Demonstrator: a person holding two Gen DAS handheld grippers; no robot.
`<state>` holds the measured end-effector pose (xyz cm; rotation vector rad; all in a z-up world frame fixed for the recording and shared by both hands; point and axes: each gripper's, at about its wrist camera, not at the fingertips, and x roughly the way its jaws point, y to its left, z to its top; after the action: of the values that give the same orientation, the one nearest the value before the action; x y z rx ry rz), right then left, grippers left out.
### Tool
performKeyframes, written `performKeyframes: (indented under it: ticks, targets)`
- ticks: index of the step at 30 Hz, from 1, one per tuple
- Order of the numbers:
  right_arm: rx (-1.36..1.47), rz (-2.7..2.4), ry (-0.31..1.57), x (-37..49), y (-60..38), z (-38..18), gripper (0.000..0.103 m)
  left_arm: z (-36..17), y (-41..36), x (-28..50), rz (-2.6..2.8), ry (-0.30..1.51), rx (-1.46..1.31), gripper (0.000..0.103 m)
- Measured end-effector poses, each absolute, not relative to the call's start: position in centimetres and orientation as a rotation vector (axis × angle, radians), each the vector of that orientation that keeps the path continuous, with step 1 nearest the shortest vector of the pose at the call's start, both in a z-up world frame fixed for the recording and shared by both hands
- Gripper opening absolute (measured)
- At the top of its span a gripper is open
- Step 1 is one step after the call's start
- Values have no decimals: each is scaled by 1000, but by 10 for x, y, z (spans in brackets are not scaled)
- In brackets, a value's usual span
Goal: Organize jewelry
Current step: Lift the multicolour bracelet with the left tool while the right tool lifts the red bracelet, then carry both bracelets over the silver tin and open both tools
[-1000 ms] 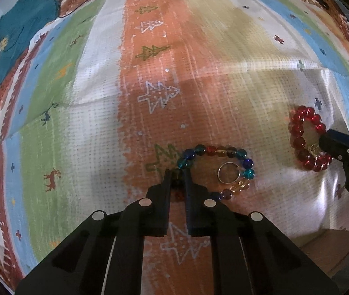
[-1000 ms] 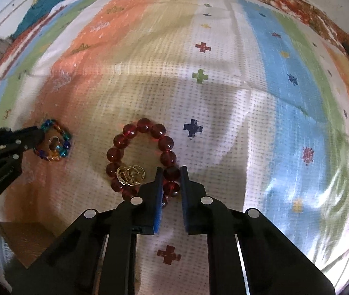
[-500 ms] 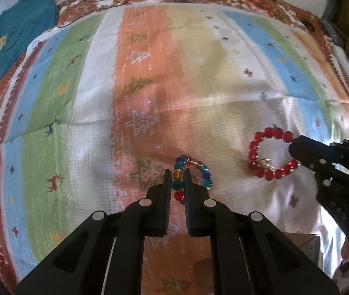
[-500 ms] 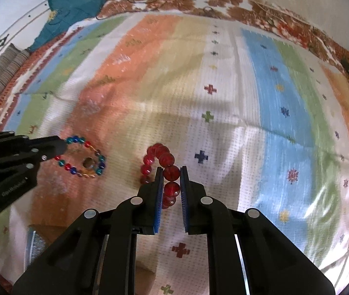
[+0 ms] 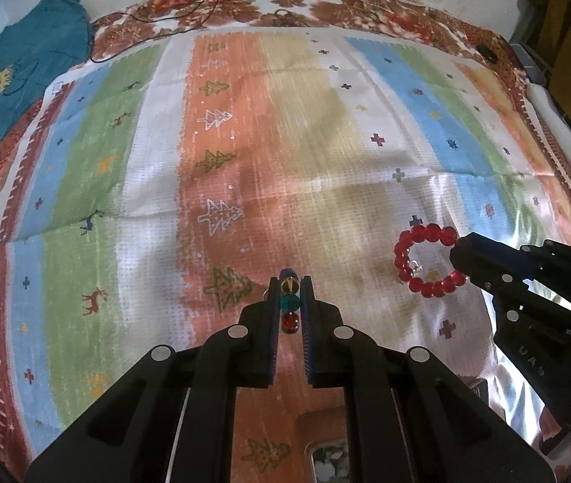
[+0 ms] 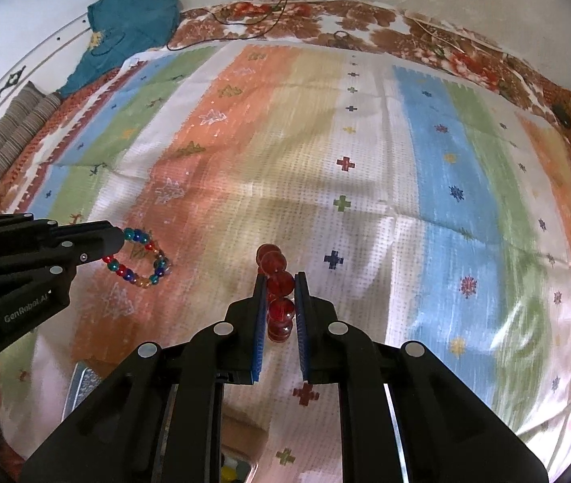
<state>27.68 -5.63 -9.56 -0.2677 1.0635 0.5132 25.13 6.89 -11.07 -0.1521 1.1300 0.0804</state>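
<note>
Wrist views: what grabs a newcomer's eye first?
Two bead bracelets, each pinched in black jaws above the striped blanket. The left gripper clamps the multicoloured bracelet, seen edge-on in its own camera. The right gripper clamps the red bracelet, whose ring hangs open at the right of the left view. A teal garment lies at the far left corner.
</note>
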Motion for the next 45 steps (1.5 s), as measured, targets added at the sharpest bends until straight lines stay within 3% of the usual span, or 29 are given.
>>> performKeyframes:
  ticks: [45]
  targets:
    - [-213,545,937,205,-98,-28,14,-36,15,166,-32,1002,-159,9]
